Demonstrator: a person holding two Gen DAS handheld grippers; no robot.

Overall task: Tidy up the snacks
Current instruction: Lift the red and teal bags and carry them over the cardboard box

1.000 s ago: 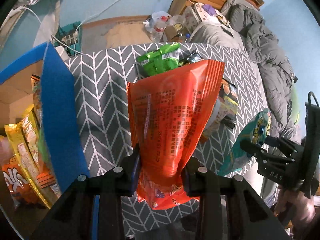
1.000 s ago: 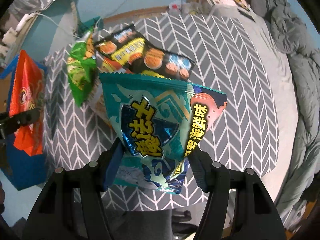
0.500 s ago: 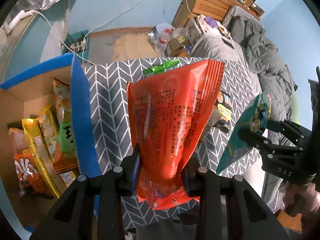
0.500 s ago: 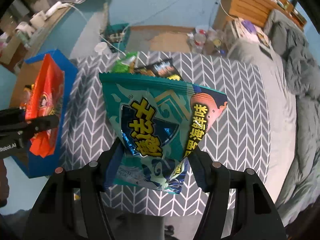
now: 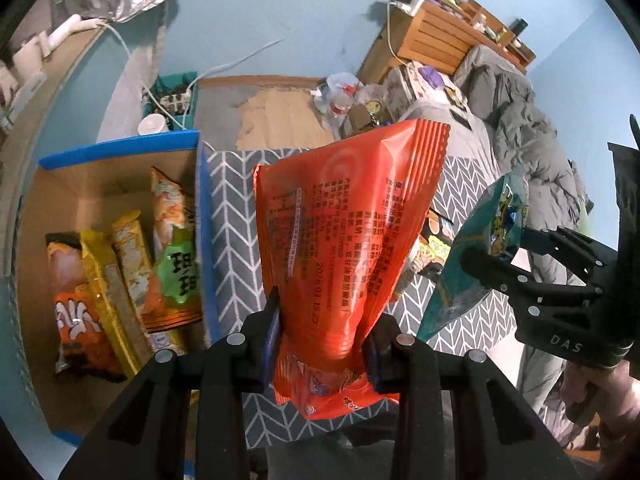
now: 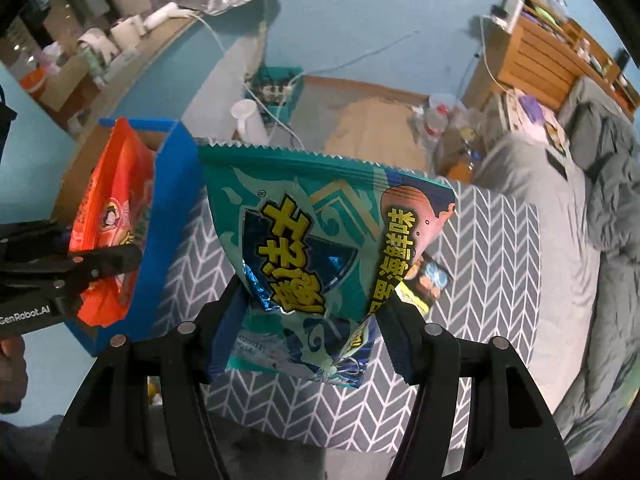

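Above the chevron-patterned table [image 5: 228, 216], left claw [image 5: 320, 344] pinches an orange snack bag [image 5: 344, 240] near its lower end; back panel shows small print and a date reading roughly "2026 01 15". Right claw [image 6: 308, 320] pinches a teal snack bag [image 6: 320, 240] bearing large yellow Chinese characters. "GenRobot.AI" reads on the left claw's body in the right view; "DAS" on the right claw's body in the left view. Left of the table: blue-edged cardboard box [image 5: 120, 148] with upright snack packs [image 5: 132, 272]. More packets [image 6: 424, 284] lie on the table behind the teal bag. Bed [image 6: 560, 216] at right.
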